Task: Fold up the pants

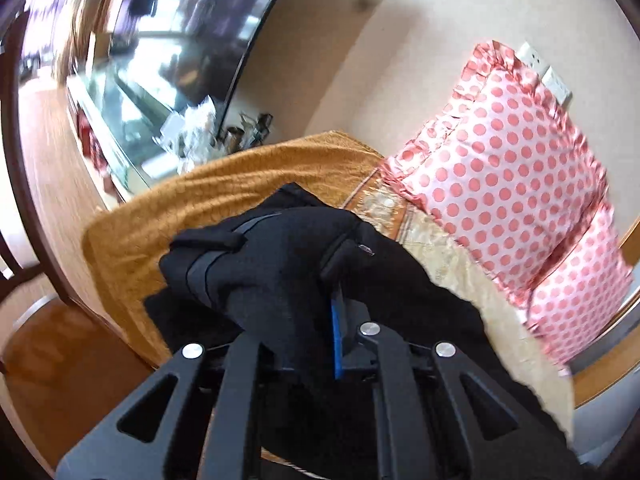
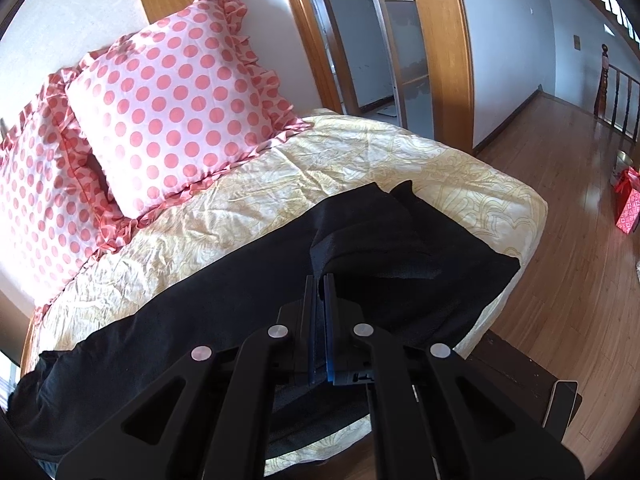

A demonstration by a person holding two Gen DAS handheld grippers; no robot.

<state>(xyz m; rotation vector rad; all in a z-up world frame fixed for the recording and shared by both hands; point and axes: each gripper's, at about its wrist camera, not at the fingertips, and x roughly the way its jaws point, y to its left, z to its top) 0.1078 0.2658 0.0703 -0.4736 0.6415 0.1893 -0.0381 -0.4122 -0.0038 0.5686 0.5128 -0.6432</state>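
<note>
1 black pants [image 2: 248, 296], both hand-held grippers clamped; 2 pillows [image 2: 176, 112].

The bed [image 2: 420, 168] carries a cream sheet with a pale yellow pattern, creased across its surface. Two pink pillows with coral polka dots and ruffled edges stand at the far left of the bed: the front pillow [image 2: 180, 120] leans against the wall and overlaps the rear pillow [image 2: 36, 200]. In the left wrist view, an orange textured blanket [image 1: 224, 184] covers the far part of the bed, and a white wall socket plate [image 1: 556, 80] sits just above the pillows. A large mirror [image 1: 160, 40] stands at the far left, with small items near its base. Wooden door frames [image 2: 440, 40] rise beyond the bed. The wooden floor [image 2: 560, 200] extends right, where a red gift bag [image 2: 628, 208] stands below a stair railing [image 2: 616, 96].
</note>
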